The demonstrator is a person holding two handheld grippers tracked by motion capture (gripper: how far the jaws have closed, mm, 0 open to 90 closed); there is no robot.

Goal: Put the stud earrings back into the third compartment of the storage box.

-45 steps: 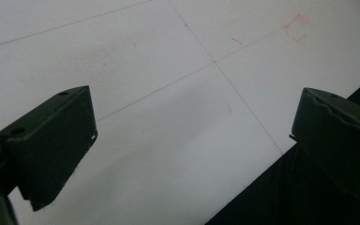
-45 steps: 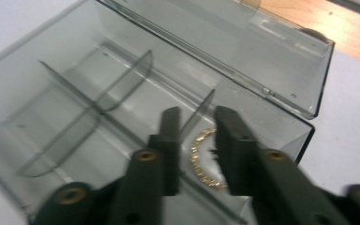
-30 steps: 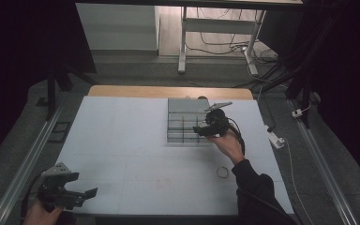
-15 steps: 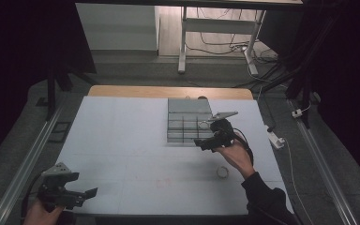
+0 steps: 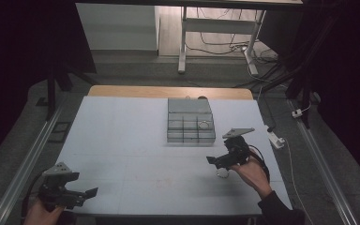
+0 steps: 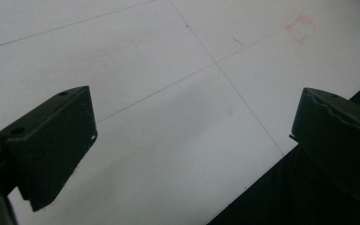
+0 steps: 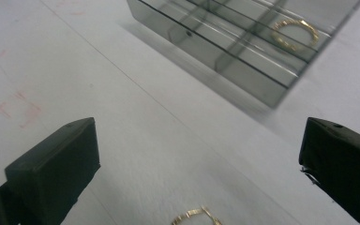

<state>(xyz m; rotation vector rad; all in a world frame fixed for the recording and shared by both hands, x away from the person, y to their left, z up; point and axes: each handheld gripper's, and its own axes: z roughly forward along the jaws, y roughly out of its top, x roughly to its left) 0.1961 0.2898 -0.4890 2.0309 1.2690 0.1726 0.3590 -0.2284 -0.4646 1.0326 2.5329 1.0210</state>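
Observation:
A grey compartment tray (image 5: 190, 136) stands on the white table, right of the middle. One gold bracelet (image 5: 205, 125) lies in a right-hand compartment; in the right gripper view it (image 7: 295, 32) shows behind the tray wall (image 7: 215, 54). A second gold bracelet (image 5: 222, 173) lies on the table near the tray. My right gripper (image 5: 217, 162) hovers just over it, open, and the bracelet (image 7: 196, 216) sits low between the jaws (image 7: 194, 154). My left gripper (image 5: 86, 194) is at the front left corner, open and holding nothing (image 6: 192, 140).
The table mat (image 5: 122, 140) carries faint red marks (image 7: 21, 110) left of the right gripper. The front table edge (image 6: 262, 173) runs right under the left gripper. A power strip (image 5: 275, 139) lies off the table's right side.
My right gripper has pulled back from the tray toward the front, down to the bracelet lying on the table. The left gripper has stayed put.

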